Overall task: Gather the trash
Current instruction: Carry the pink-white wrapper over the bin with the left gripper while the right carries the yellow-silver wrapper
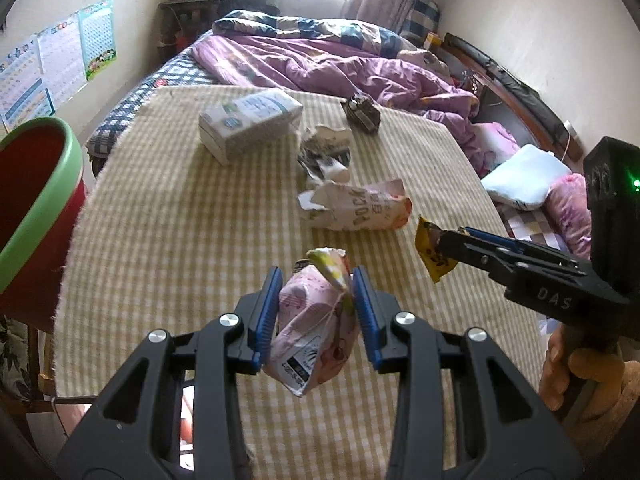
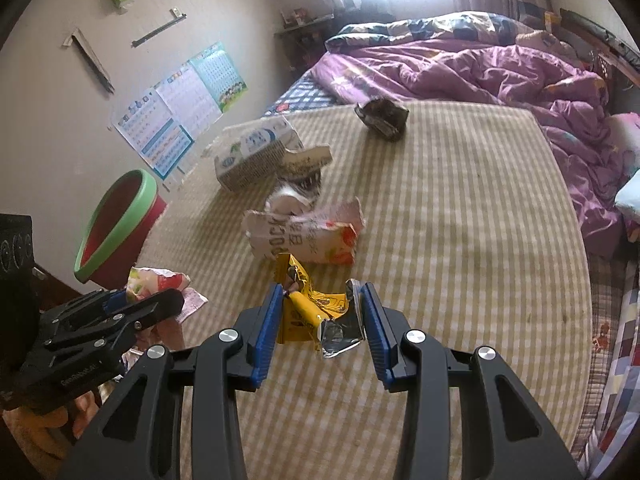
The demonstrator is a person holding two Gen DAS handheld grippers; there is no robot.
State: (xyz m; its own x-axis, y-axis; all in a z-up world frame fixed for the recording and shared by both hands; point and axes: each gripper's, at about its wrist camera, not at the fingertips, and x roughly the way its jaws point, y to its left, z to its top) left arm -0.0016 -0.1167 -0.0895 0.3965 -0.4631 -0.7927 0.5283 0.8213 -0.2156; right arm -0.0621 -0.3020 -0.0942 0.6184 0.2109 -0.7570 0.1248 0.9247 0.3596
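Observation:
My left gripper [image 1: 316, 312] is shut on a pink wrapper [image 1: 312, 340] and holds it above the checked mat [image 1: 180, 220]. My right gripper [image 2: 320, 320] is shut on a yellow wrapper [image 2: 308, 308] with a silver inside; it also shows in the left wrist view [image 1: 430, 252]. A red bin with a green rim [image 1: 36, 216] stands at the mat's left edge, also in the right wrist view [image 2: 116, 224]. Lying on the mat are a white Pocky box [image 1: 360, 208], a crumpled black-and-white wrapper [image 1: 326, 156], a white-blue carton [image 1: 248, 120] and a dark wrapper [image 1: 362, 114].
A purple quilt [image 1: 340, 64] is heaped on the bed behind the mat. Pillows [image 1: 524, 176] lie at the right. Posters [image 1: 52, 64] hang on the left wall. A dark headboard [image 1: 512, 84] runs along the right wall.

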